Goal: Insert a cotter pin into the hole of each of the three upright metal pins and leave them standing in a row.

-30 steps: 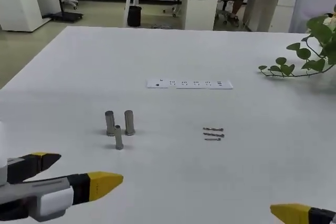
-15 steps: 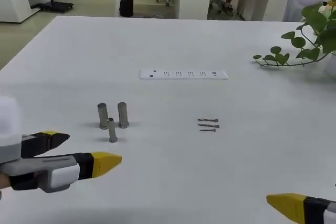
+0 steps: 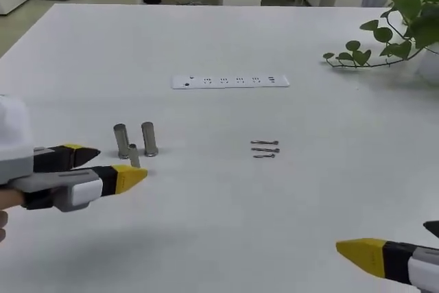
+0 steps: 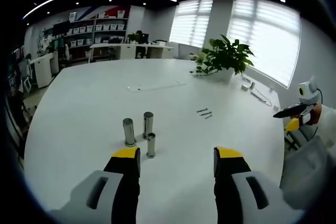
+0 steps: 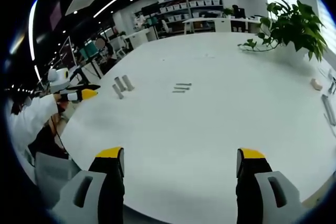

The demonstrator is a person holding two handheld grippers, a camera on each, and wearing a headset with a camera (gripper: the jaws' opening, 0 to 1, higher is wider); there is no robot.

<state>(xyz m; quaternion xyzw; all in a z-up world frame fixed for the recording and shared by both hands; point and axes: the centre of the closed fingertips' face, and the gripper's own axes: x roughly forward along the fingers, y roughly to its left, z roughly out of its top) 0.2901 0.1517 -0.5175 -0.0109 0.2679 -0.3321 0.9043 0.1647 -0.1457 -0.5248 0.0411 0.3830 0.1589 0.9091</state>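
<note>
Three pins (image 3: pixel 148 138) stand clustered on the table (image 3: pixel 219 39), with three cotters (image 3: pixel 264 149) lying well apart to their right.
Near the pins, the left gripper (image 4: pixel 177 157) gapes empty; the right gripper (image 5: pixel 180 155) is also spread and empty, far from the cotters.

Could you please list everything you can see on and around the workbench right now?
table: one, white, the work surface.
metal pins: three, grey, upright in a tight cluster at left of centre, not in a row.
cotter pins: three, metallic, lying side by side to the right of the metal pins.
power strip: one, white, flat on the table beyond the pins.
plant: one, green, at the far right edge.
left gripper: one, yellow-tipped, open, just short of the metal pins.
right gripper: one, yellow-tipped, open, near the front right.
</note>
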